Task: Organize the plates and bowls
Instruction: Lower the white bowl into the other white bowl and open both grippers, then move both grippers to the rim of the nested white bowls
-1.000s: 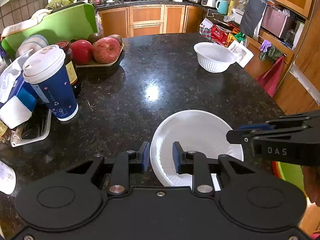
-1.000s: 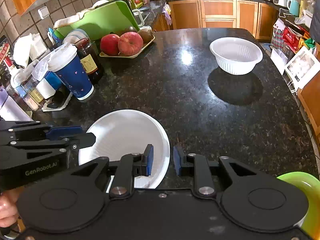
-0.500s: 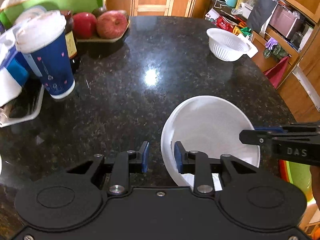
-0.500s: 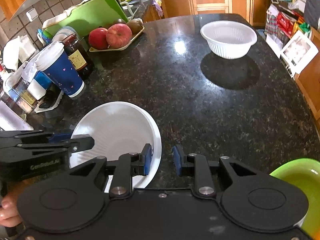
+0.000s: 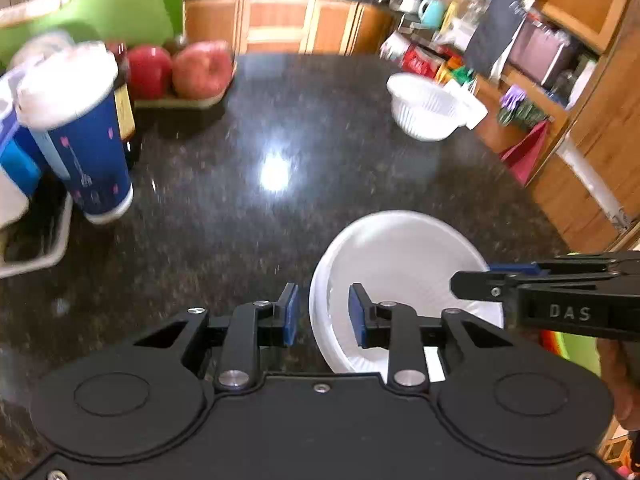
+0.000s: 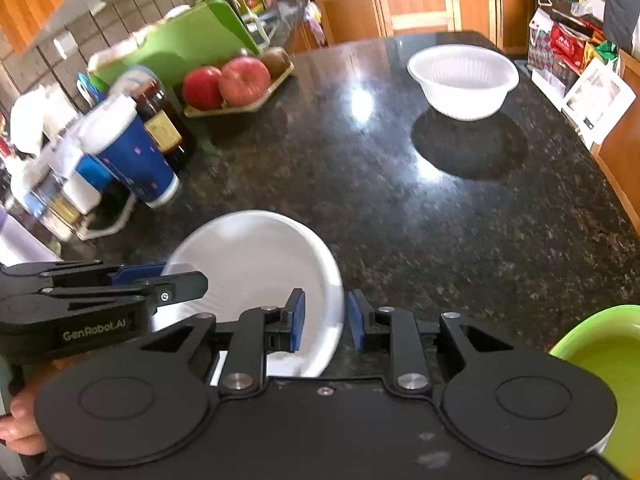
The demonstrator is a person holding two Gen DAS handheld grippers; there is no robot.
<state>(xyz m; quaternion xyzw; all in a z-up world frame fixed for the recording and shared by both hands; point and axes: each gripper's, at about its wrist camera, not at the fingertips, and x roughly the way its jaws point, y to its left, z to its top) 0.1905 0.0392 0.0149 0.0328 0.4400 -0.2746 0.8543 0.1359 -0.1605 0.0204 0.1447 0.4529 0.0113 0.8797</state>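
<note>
Your white plate (image 5: 400, 276) sits low and centre in both wrist views, near the tabletop (image 5: 280, 208) edge closest to you, and it looks tilted, though I can't tell whether its far edge is resting on the stone. Your left gripper (image 5: 323, 316) straddles the plate's left rim, blue pads standing clear of it on either side; its jaws have just been opening, with the rim between them and no squeeze on it. Your right gripper (image 6: 326, 318) does the same on the opposite rim, pads slightly apart and not pressing as far as I can see. So neither one really has the plate, and that's your main risk: lift or shift now and it could slip out, slide on the polished stone, or drop off the near edge. The thin rim may also buckle if you clamp unevenly. The white bowl (image 6: 463, 80) waits at upper right, well apart. A green bowl (image 6: 600, 360) sits at the lower right corner of the right view, near enough to knock. The blue cup (image 5: 76, 132) at left is top-heavy, so keep a wide sweep away from it.
</note>
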